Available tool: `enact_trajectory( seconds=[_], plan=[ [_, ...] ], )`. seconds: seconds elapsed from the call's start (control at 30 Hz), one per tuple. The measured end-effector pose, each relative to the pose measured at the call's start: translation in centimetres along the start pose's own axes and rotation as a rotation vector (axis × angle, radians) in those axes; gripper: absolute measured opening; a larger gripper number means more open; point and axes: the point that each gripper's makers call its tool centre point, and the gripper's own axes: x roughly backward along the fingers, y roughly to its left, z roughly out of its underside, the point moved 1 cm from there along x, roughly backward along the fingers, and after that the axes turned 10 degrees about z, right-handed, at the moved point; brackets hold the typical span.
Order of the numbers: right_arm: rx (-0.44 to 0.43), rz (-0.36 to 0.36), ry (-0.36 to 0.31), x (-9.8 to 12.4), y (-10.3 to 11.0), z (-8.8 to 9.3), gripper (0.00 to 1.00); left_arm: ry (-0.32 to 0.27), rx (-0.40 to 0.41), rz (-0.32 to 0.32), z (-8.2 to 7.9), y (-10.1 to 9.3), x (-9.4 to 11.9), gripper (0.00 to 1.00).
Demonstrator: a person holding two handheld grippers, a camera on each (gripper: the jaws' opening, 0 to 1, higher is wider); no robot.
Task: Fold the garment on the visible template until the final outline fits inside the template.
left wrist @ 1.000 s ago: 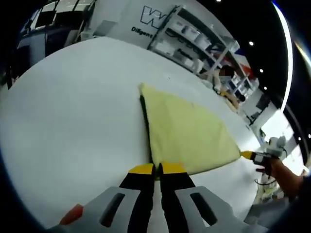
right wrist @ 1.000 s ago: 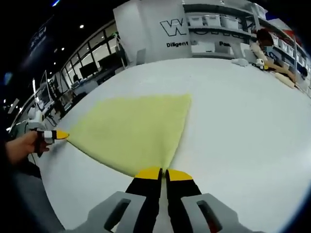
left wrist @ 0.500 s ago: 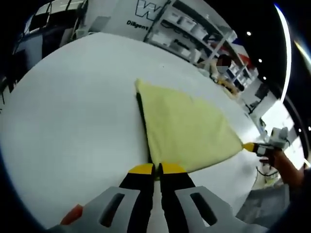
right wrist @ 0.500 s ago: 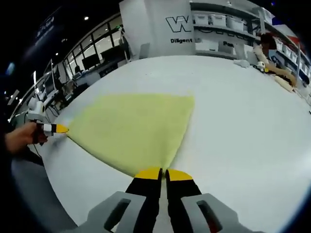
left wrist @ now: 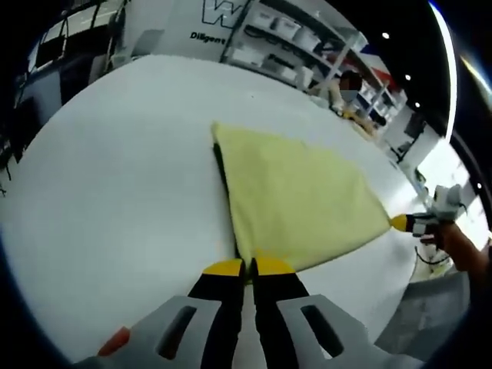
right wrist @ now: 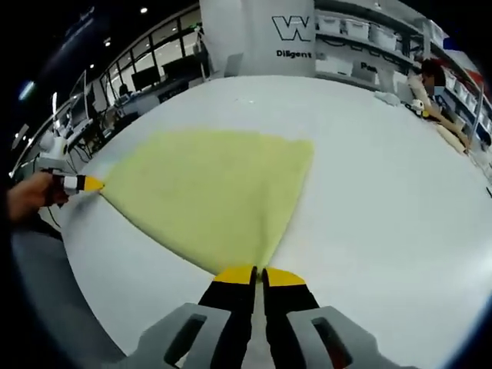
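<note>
A pale yellow garment (left wrist: 296, 192) lies spread on the white table (left wrist: 115, 169), pulled out to a point at two near corners. My left gripper (left wrist: 247, 267) is shut on one corner, jaws together over the cloth edge. A dark strip (left wrist: 223, 173) runs along the garment's left edge in the left gripper view. My right gripper (right wrist: 259, 274) is shut on the other corner of the garment (right wrist: 207, 188). Each gripper's yellow tip appears in the other's view: the right gripper (left wrist: 401, 223) in a hand, and the left gripper (right wrist: 91, 184) in a hand.
The table (right wrist: 384, 200) is round and wide, with bare white surface around the cloth. Shelving with boxes (left wrist: 277, 31) and a white sign wall (right wrist: 292, 38) stand beyond it. A person (right wrist: 430, 81) sits at the far side.
Both views have shifted a little with the hands. The garment stays stretched between the two shut grippers and looks slightly flatter and wider on the table.
</note>
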Motion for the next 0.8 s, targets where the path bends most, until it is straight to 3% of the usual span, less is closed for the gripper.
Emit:
enact_trajectory(
  seconds=[0.13,0.37,0.53,0.8],
  plan=[
    [0.051,0.052,0.015,0.1,-0.6,0.0,0.04,0.013,-0.035,-0.014,0.0,-0.2,0.1,0.01],
    [0.045,0.044,0.001,0.1,-0.6,-0.1,0.04,0.033,-0.083,-0.018,0.0,-0.3,0.1,0.06],
    [0.015,0.064,-0.031,1.0,-1.4,-0.7,0.07,0.007,-0.065,-0.031,-0.7,-0.4,0.5,0.23],
    [-0.021,0.093,-0.124,3.0,-2.0,-2.6,0.34,-0.085,-0.072,-0.019,-2.6,-1.4,2.3,0.51]
  ],
)
